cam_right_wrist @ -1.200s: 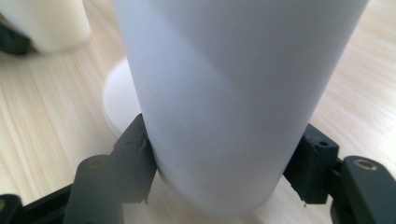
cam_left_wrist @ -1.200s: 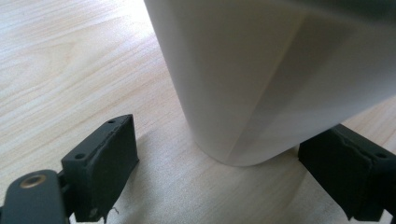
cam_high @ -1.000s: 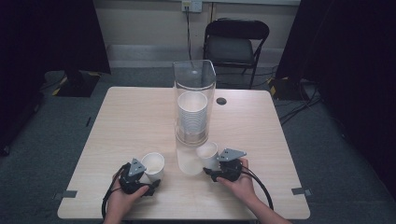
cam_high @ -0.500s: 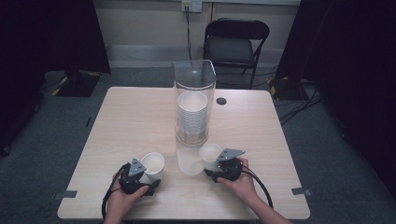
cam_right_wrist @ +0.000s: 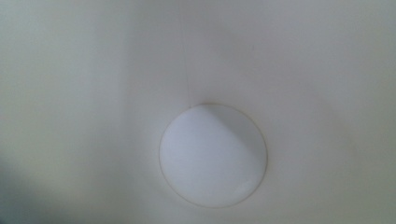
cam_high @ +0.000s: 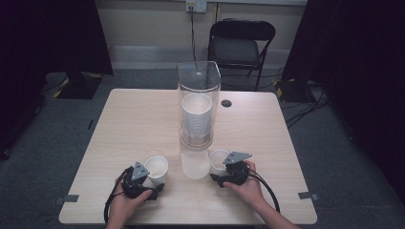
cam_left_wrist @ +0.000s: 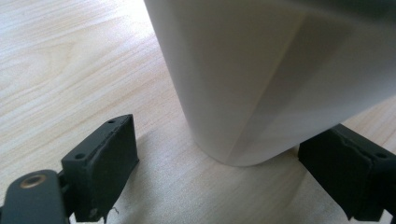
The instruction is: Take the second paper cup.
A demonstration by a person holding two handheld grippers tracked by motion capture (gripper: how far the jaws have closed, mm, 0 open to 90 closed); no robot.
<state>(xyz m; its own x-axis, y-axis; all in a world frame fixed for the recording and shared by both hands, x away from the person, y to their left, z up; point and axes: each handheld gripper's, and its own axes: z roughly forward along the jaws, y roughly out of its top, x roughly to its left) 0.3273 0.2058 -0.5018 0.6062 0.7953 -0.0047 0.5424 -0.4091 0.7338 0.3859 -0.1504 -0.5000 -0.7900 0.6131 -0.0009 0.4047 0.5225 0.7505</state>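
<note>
From the high view I judge the job partly done: a stack of cups (cam_high: 196, 119) sits in the clear holder (cam_high: 198, 102), and two loose cups remain on the desk (cam_high: 138, 119). The left cup (cam_high: 156, 168) stands just ahead of my left tongs (cam_high: 152, 183); the right cup (cam_high: 218, 160) is at my right tongs (cam_high: 220, 172). In the left gripper view, the jaws stand spread either side of the cup's base, not pressing. In the right gripper view I look into the cup's inside; those jaws have just been opening, and I cannot tell their state.
</note>
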